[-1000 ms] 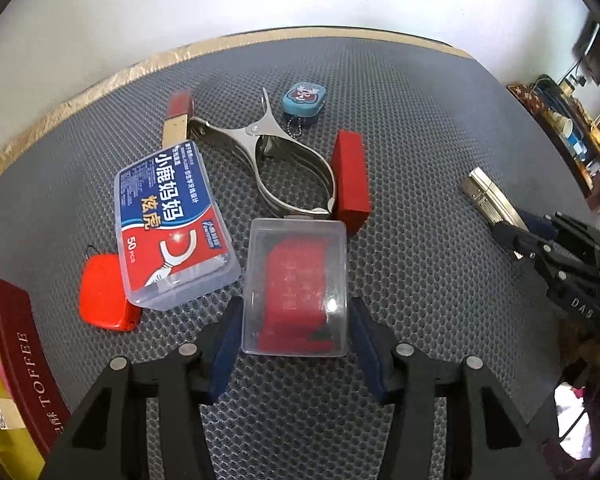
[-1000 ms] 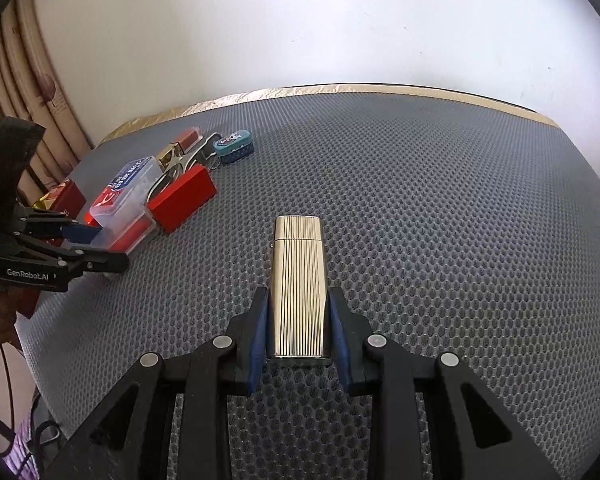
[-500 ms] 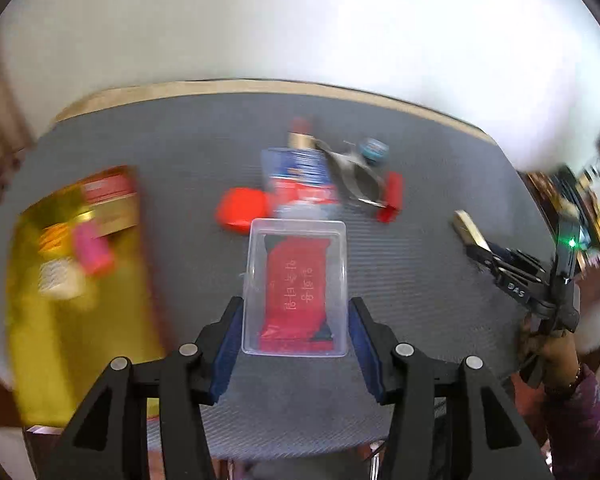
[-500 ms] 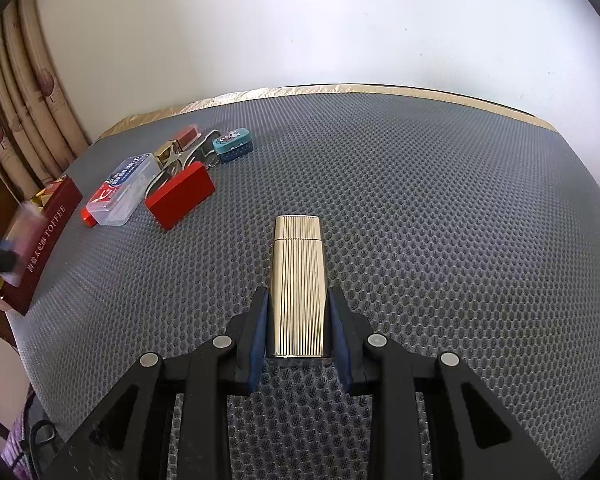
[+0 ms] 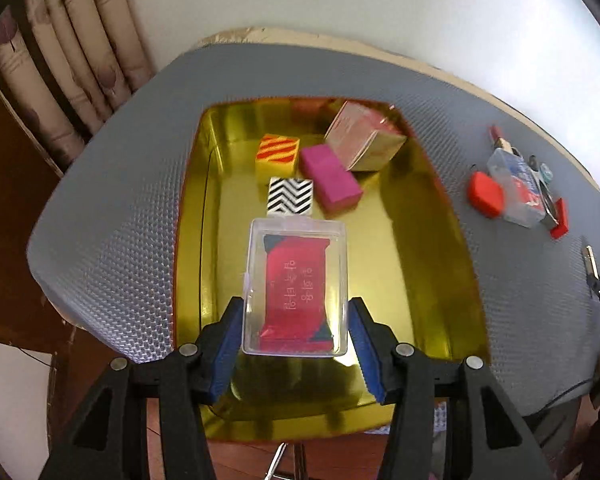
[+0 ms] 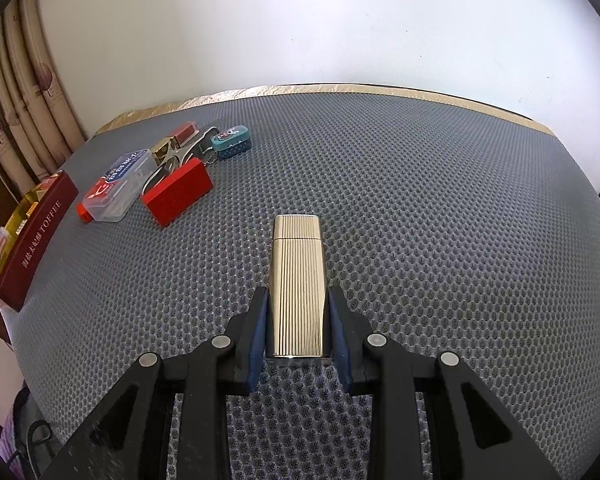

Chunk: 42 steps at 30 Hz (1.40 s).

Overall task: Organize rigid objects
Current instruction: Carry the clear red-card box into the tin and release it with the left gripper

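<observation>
My left gripper (image 5: pixel 296 320) is shut on a clear plastic case with a red card inside (image 5: pixel 296 288) and holds it above the gold tray (image 5: pixel 436 264). The tray holds a striped yellow block (image 5: pixel 278 154), a zigzag black-and-white block (image 5: pixel 291 196), a magenta block (image 5: pixel 332 180) and a clear-topped box (image 5: pixel 364 142). My right gripper (image 6: pixel 298 320) is shut on a ribbed gold lighter (image 6: pixel 297 280) just over the grey mat (image 6: pixel 440 220).
On the mat lie a floss box (image 6: pixel 120 184), a red block (image 6: pixel 178 192), a metal clamp (image 6: pixel 180 156), a teal keychain case (image 6: pixel 232 142) and a red tag (image 5: pixel 486 194). The tray's maroon side (image 6: pixel 36 232) is at the mat's left edge. Curtains hang at far left.
My left gripper has lifted the clear case off the mat and swung left until it is over the gold tray. The right gripper and lighter have stayed put.
</observation>
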### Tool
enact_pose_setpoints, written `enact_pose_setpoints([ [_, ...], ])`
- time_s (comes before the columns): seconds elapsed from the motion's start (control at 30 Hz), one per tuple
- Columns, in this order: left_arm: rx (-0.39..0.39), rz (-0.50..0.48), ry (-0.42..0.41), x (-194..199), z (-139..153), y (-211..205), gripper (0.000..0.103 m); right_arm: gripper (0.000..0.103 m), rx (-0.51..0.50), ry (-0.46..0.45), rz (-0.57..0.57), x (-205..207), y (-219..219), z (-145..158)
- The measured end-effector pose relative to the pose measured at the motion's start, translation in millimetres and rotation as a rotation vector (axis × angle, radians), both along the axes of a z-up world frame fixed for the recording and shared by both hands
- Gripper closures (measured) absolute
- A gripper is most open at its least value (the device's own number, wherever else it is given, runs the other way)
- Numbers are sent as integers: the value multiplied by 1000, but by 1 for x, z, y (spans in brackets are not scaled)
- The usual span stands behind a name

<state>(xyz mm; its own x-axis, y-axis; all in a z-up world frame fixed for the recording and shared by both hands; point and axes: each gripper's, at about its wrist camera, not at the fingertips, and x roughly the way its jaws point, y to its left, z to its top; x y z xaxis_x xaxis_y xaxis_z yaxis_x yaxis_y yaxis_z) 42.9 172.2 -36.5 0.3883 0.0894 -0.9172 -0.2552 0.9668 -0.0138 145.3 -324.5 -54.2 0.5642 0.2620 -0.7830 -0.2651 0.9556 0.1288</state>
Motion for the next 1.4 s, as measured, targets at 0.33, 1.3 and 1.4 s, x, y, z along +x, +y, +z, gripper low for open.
enact_pose_setpoints([
  [0.33,18,21,17,12,-17,11,50,76,-6,0,1,2,2,0],
  [1.3,179,17,-117,-35,19,-11,49,76,-56,8,0,6,9,1],
  [1.4,192,9,-133,-45,24,-21,49,76,-60,26,-21,8,10,2],
])
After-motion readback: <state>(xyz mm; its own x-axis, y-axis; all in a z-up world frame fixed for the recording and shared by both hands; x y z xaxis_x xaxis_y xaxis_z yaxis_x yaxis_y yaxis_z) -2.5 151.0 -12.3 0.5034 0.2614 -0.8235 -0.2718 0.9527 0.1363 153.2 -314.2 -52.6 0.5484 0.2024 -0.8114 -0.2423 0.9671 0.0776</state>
